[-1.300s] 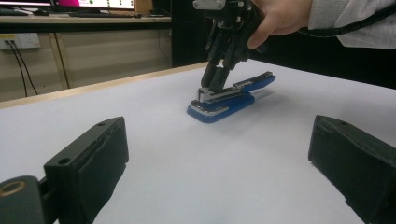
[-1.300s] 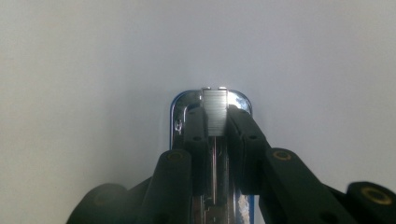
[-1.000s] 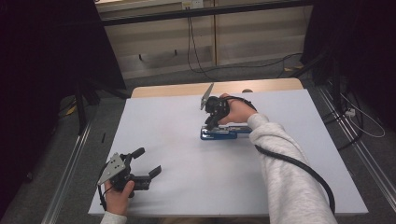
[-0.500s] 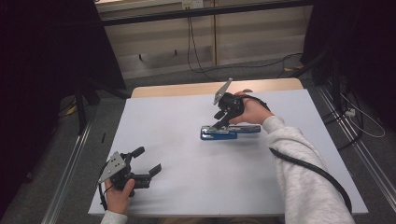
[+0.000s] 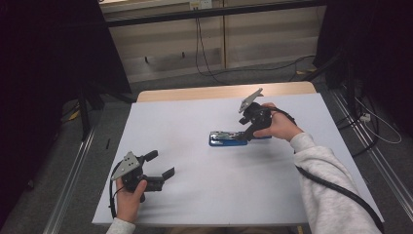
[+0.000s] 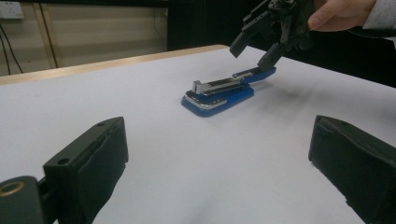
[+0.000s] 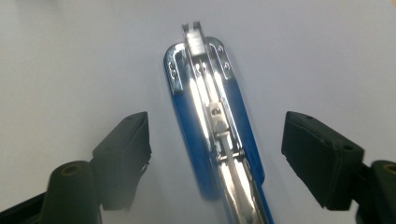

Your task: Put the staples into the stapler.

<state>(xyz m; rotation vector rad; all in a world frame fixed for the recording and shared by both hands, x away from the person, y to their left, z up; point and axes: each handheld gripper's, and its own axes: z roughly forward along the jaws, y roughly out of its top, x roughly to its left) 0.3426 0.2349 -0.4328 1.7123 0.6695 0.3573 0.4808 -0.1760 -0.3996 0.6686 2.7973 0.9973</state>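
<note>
Now that the right gripper (image 5: 249, 127) has drawn back rightward along the stapler (image 5: 233, 138), its fingers hang released over the rear end, nothing grasped; the left gripper (image 5: 159, 164), fingers spread, waits well apart.

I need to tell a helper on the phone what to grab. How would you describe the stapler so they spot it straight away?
Look at the white table, a little right of its middle, under the right gripper whose open jaws straddle its rear end. The stapler lies flat there: blue base, shiny metal staple channel exposed on top. It is the one coloured item on the table.
</note>
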